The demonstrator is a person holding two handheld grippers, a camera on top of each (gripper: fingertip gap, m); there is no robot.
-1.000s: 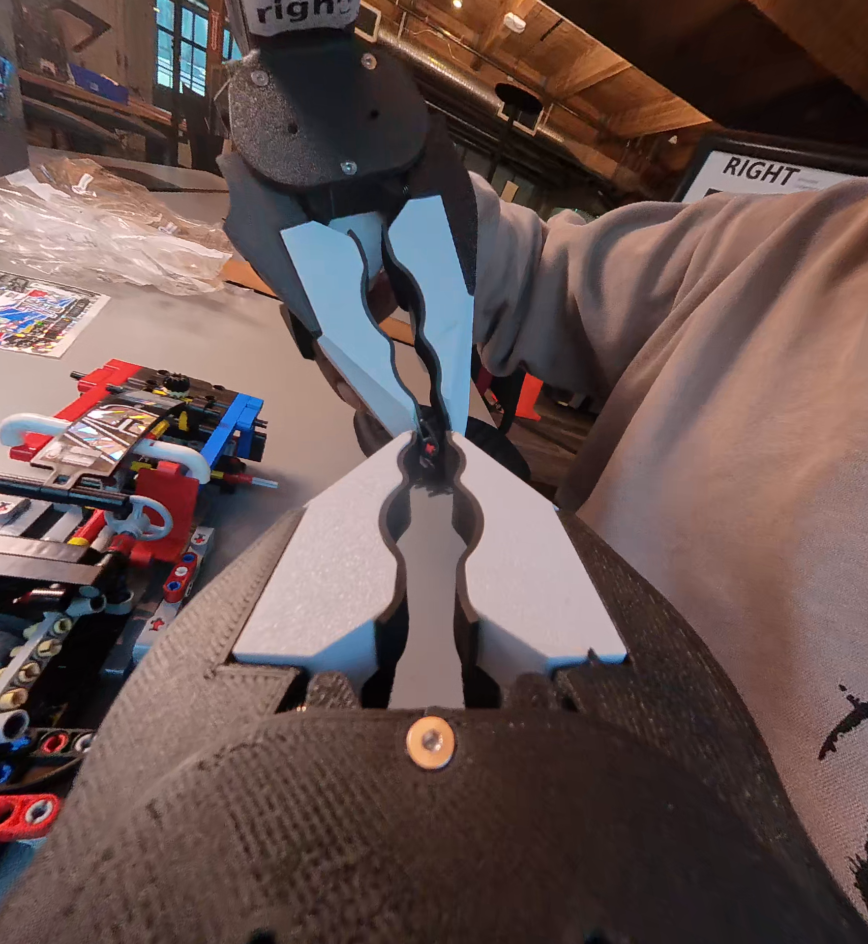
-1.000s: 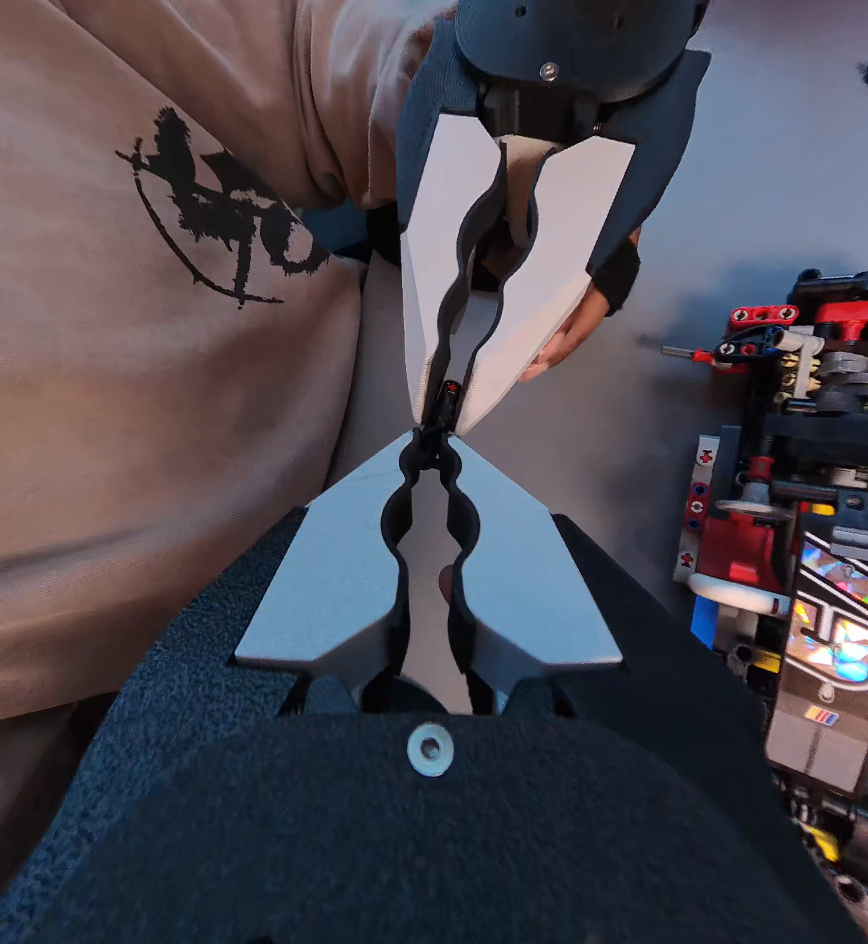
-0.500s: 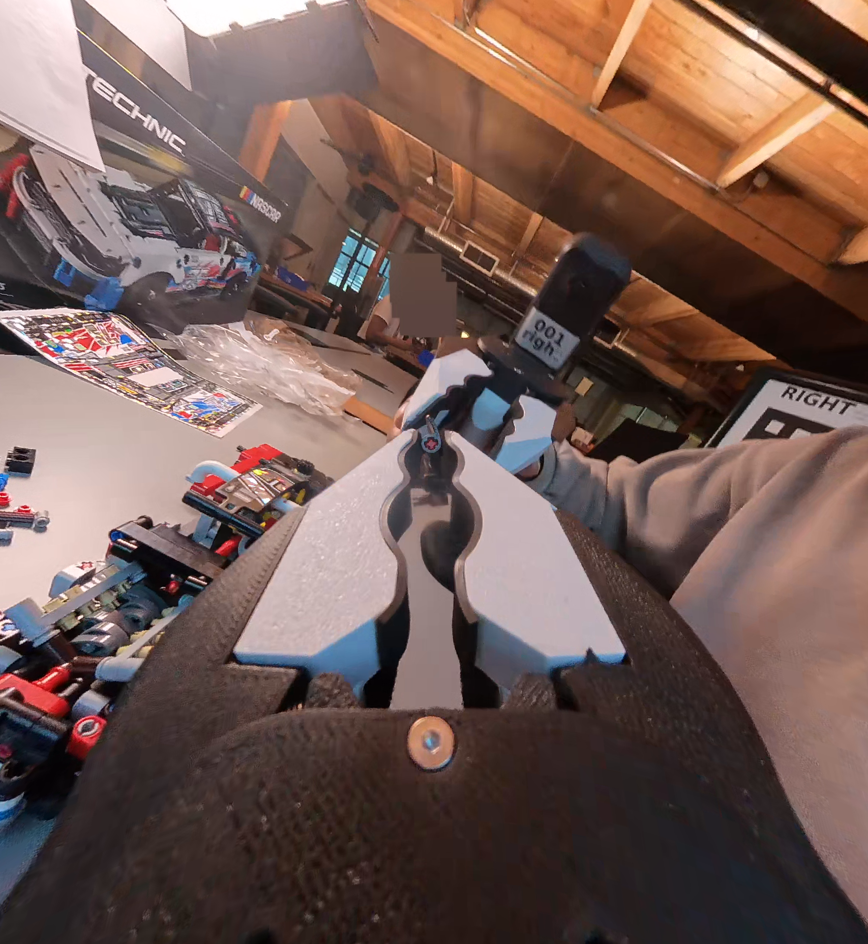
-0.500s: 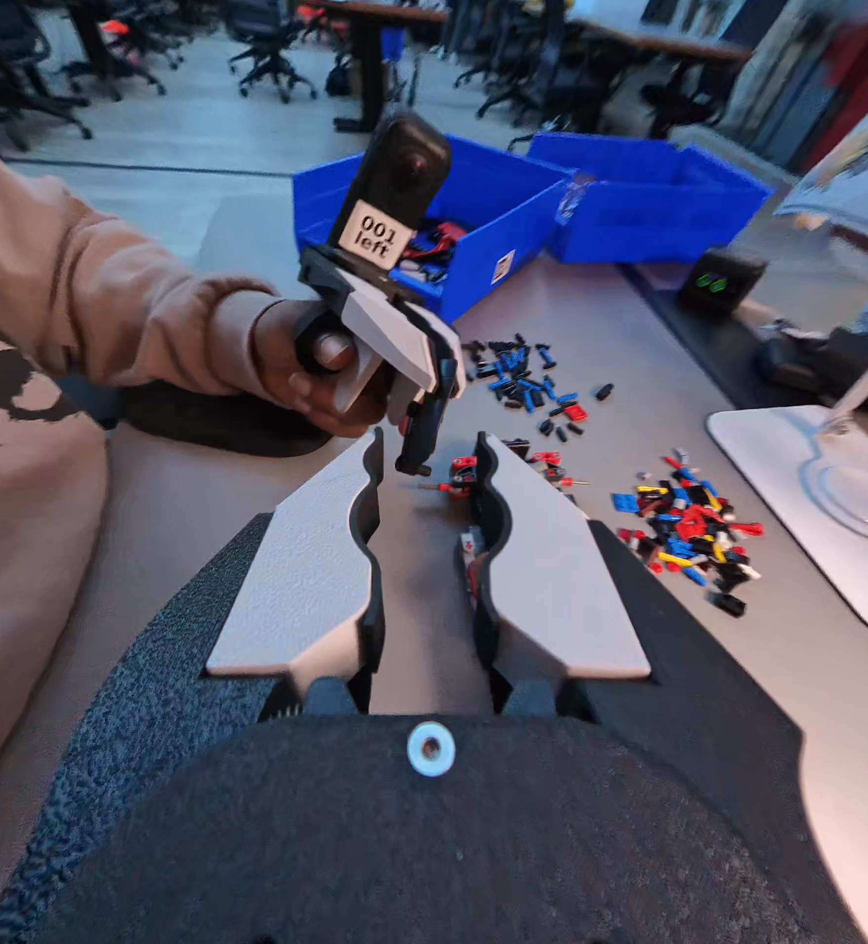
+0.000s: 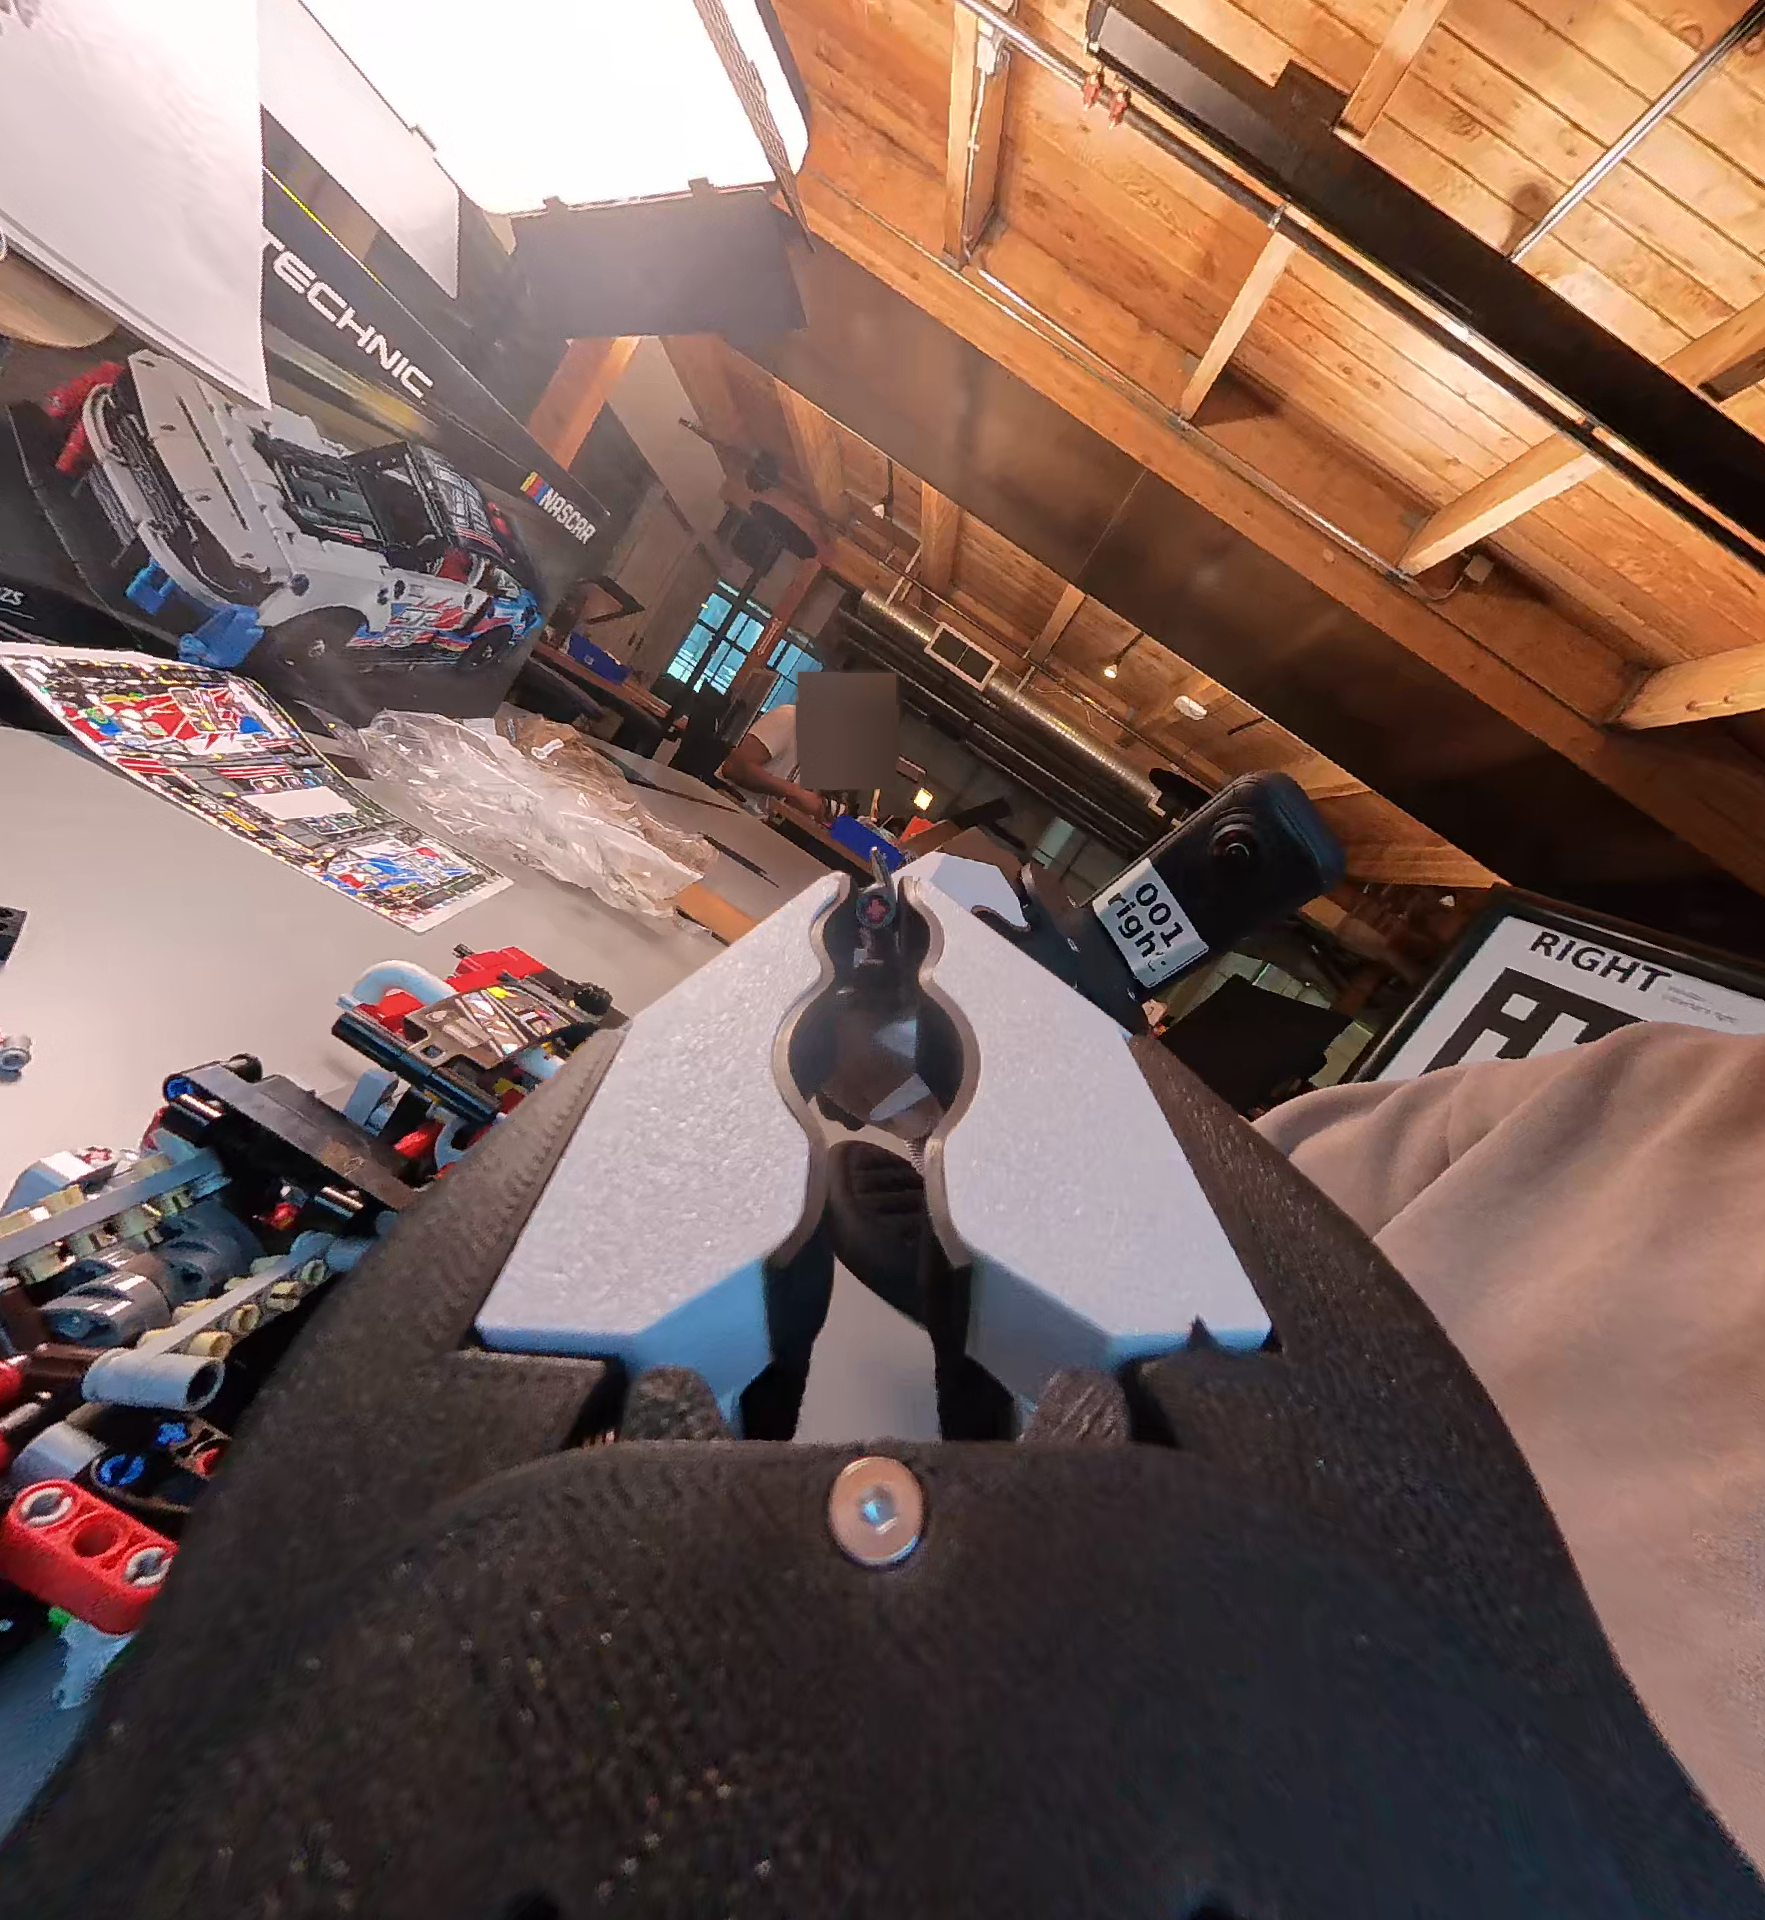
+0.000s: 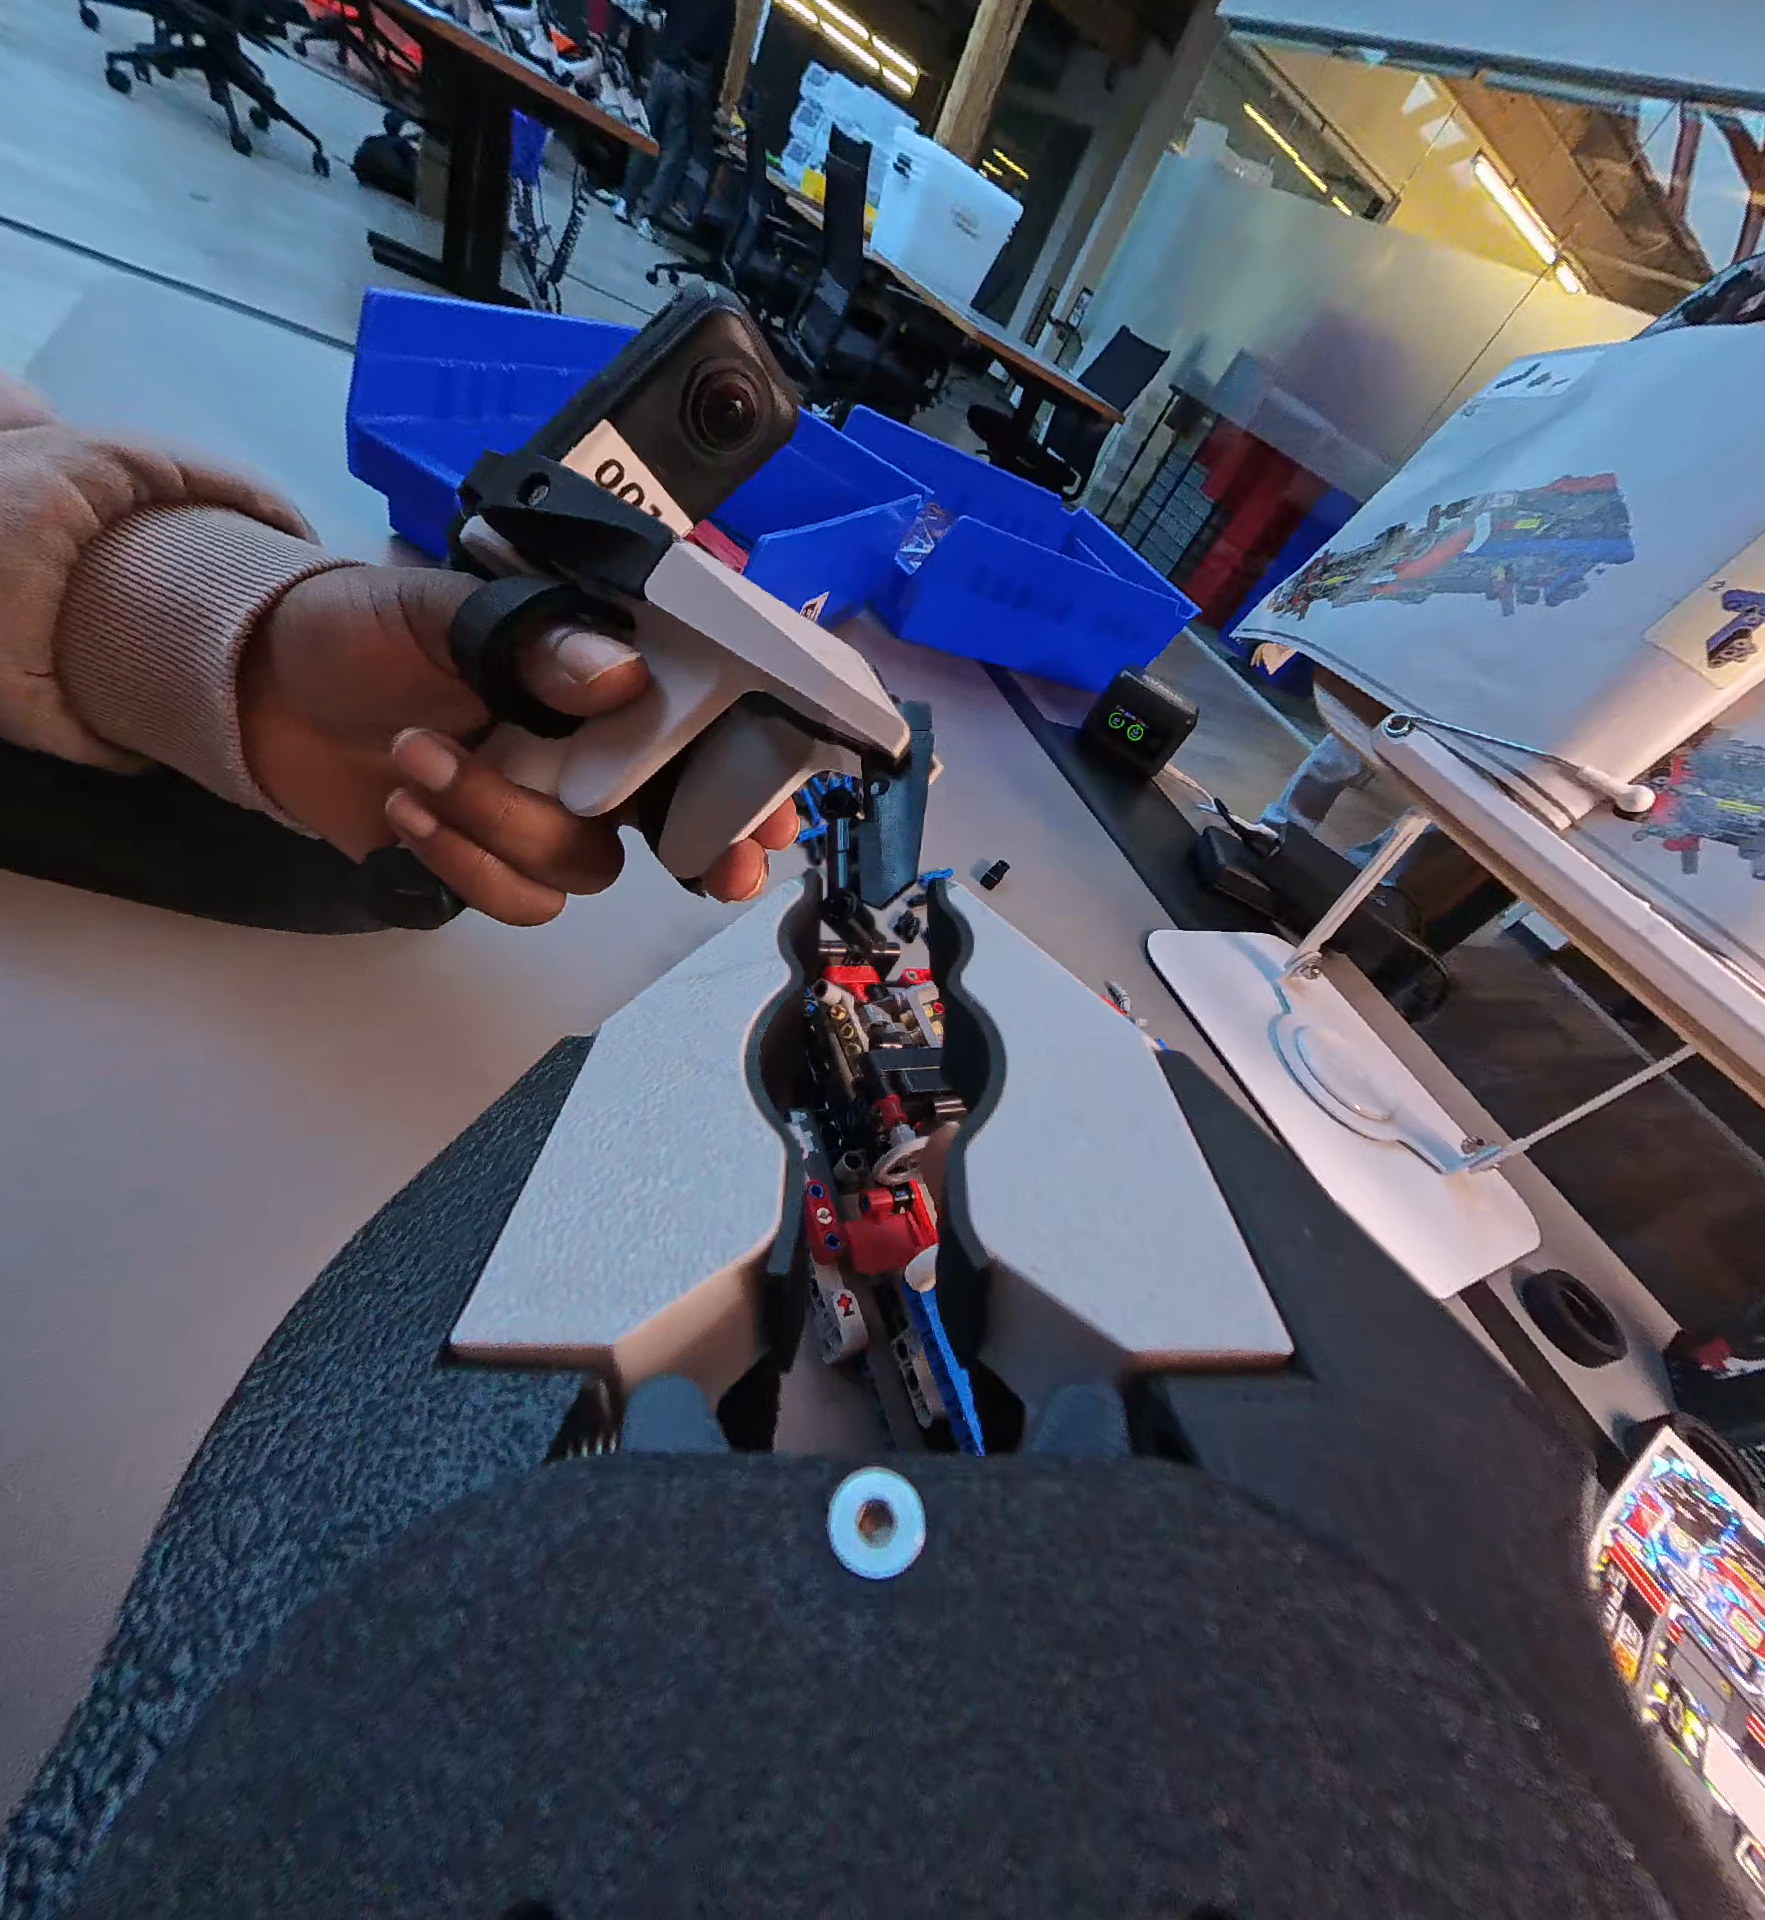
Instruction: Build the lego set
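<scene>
The left gripper (image 5: 879, 906), its grey fingers pressed together, is pinching a small black-and-red lego pin (image 5: 875, 910) at the tips and holding it up above the grey table (image 5: 130, 966). The right gripper (image 6: 873, 914) is hanging with its fingers spread and nothing between them, directly over the half-built black, red and blue lego car chassis (image 6: 873, 1132) lying on that table. A person's hand (image 6: 442, 727) is gripping the left gripper's handle just beyond the chassis. Blue plastic bins (image 6: 1013, 582) are sitting farther back on the table, and a colourful sticker sheet (image 5: 244, 779) is lying flat behind the chassis.
</scene>
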